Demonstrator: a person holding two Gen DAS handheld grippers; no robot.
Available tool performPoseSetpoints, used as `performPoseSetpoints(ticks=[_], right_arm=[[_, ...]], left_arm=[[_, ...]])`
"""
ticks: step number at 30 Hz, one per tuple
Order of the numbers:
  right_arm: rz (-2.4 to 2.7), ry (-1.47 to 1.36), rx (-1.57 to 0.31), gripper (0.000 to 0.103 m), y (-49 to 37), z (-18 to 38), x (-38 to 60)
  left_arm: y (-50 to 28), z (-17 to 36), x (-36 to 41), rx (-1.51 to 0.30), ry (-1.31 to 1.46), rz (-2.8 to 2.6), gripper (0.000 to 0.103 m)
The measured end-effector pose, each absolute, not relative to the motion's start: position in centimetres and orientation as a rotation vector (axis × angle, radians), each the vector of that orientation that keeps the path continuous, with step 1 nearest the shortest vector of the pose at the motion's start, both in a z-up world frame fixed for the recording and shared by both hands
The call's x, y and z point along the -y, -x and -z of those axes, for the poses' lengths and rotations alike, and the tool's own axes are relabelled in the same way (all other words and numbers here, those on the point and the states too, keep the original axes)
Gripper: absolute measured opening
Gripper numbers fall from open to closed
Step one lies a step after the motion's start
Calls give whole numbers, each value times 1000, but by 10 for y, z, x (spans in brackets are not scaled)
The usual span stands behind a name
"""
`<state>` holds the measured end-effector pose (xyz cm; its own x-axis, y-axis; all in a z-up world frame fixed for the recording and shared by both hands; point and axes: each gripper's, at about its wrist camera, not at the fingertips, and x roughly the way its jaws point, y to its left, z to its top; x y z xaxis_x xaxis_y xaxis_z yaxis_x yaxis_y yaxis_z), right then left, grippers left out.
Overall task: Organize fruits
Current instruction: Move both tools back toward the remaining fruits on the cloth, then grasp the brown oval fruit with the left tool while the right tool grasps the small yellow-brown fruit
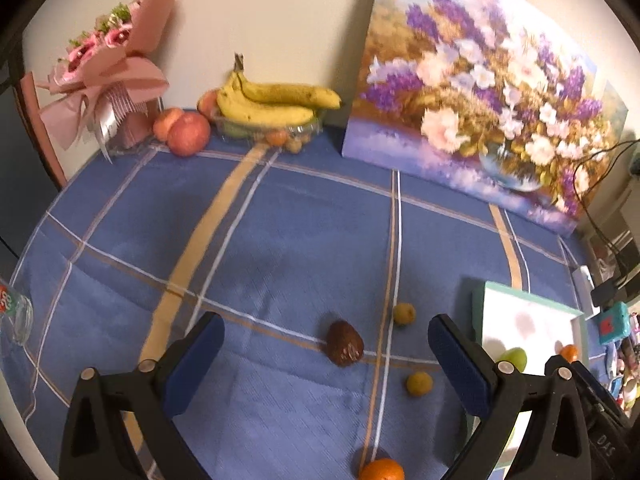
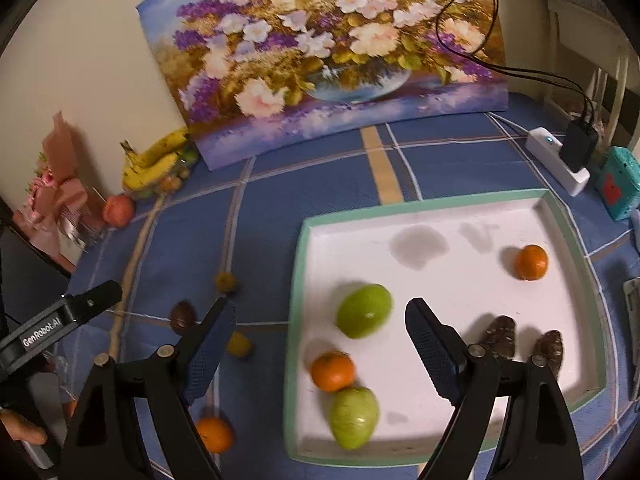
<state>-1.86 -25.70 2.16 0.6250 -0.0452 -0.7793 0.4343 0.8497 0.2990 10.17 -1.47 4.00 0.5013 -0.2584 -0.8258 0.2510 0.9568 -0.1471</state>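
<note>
My left gripper (image 1: 326,334) is open and empty above the blue cloth. Between and just ahead of its fingers lie a brown date-like fruit (image 1: 344,344), two small yellow fruits (image 1: 404,313) (image 1: 419,383) and an orange (image 1: 381,469). My right gripper (image 2: 320,320) is open and empty, hovering over the white tray (image 2: 576,240). In the tray are two green fruits (image 2: 363,310) (image 2: 353,416), two oranges (image 2: 333,370) (image 2: 530,262) and two brown fruits (image 2: 500,334) (image 2: 550,350). The upper green fruit looks blurred.
Bananas (image 1: 276,104) in a clear container and two red apples (image 1: 188,132) sit at the back by a pink bouquet (image 1: 108,76). A flower painting (image 1: 480,92) leans on the wall. A power strip (image 2: 558,160) and a teal box (image 2: 616,188) lie right of the tray.
</note>
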Motion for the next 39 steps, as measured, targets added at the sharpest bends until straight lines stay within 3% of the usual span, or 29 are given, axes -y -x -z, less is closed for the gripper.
performPoseSetpoints(ticks=[6,13,21,28,30,32,35,37,39], right_arm=[[240,-494,-823,86,5,-31,239],[178,-490,-867,58,-16,-21,218],[117,-470,-1006,45,-43,18,190],[112,-436,-1121,38,-54,53,177],[121,-424,-1137,37,-56,58,175],[129,-410,-1152,34,-56,62,174],[133,-408,-1166,29,-56,67,174],[132,-410,-1162,28,-55,66,175],[134,-405,-1162,28,-55,66,174]], left_arm=[[-113,-48,-5,-1001,47,317,103],[-126,-35,-16,-1080,93,301,103],[-136,13,5,-1223,100,343,100],[-139,46,24,-1305,95,379,87],[-139,53,30,-1326,96,397,77],[-140,60,36,-1339,92,406,73],[-139,66,42,-1354,96,419,57],[-138,69,45,-1362,100,425,39],[-137,69,45,-1366,109,436,37]])
